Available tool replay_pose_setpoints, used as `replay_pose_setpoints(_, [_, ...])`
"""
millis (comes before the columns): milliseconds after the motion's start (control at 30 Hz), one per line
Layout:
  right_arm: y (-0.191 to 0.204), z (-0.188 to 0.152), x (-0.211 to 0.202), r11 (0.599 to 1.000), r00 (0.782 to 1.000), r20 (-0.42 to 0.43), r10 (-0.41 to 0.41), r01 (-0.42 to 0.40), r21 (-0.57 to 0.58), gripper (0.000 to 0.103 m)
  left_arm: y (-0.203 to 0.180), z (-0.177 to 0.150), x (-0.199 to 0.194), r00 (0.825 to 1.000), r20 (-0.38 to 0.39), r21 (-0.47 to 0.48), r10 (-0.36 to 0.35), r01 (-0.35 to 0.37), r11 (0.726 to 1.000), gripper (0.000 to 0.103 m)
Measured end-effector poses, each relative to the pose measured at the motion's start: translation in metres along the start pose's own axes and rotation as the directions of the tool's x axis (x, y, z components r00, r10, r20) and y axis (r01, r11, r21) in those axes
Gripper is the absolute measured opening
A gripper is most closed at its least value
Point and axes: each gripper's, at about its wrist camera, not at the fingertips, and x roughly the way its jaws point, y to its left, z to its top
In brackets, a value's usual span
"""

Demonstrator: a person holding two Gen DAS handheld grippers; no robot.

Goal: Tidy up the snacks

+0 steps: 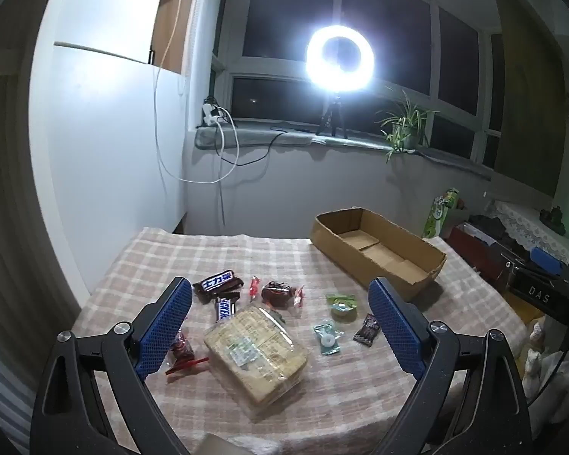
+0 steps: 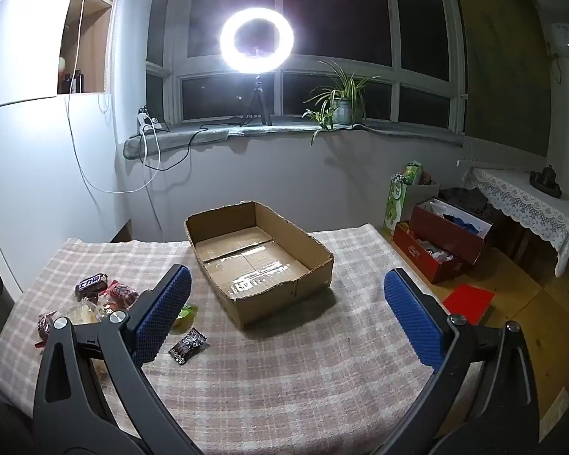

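Left wrist view: the left gripper (image 1: 280, 326) hangs above the table with its jaws spread wide and nothing between the pads. Its fingers (image 1: 165, 326) are black angular arms faced with blue, knobbly rubber pads. Directly below the gap lies a flat rectangular cracker pack (image 1: 255, 356) in clear, glossy film. Just beyond it, toward the left finger, sit two dark brown Snickers bars (image 1: 218, 283), one overlapping the other, and a crinkled red-brown sweet (image 1: 278, 292). A red-wrapped candy (image 1: 182, 349) lies partly behind the left pad. Toward the right finger lie a green pouch (image 1: 341, 305), a pale teal sachet with a white ring inside (image 1: 327, 338) and a small dark wrapper (image 1: 367, 329). Farther off, past the right finger, stands an open, shallow cardboard box (image 1: 375, 250), with nothing in it, its edges rough and torn. Everything rests on a soft cloth (image 1: 170, 254) checked in pink and cream.

From the right wrist, the right gripper (image 2: 288, 318) is likewise wide open and holds nothing. The box (image 2: 260, 254) sits straight ahead between its fingers, tape shining on the bottom flaps. The dark wrapper (image 2: 189, 344) lies just beside the left pad, the other snacks farther left, partly hidden by that finger. Beyond the table a ring light (image 2: 256, 40) glares from the sill.
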Motion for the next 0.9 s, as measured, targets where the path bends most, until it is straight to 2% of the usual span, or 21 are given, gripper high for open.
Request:
replay_pose_setpoints(233, [-0.001, 0.002, -0.003, 1.0, 1.0, 0.006, -0.017, 0.017, 0.003, 0.103, 0.017, 0.001, -0.003, 0.999, 0.018, -0.042, -0.03, 0.031, 0.999, 0.094])
replay_pose_setpoints(600, [0.002, -0.001, -0.002, 1.0, 1.0, 0.012, -0.025, 0.025, 0.003, 0.103, 0.008, -0.004, 0.002, 1.0, 0.01, -0.032, 0.013, -0.012, 0.999, 0.094])
replay_pose_setpoints(900, [0.002, 0.0, -0.002, 1.0, 1.0, 0.008, -0.023, 0.023, 0.001, 0.103, 0.008, -0.006, 0.003, 1.0, 0.009, -0.037, 0.009, -0.009, 0.999, 0.094])
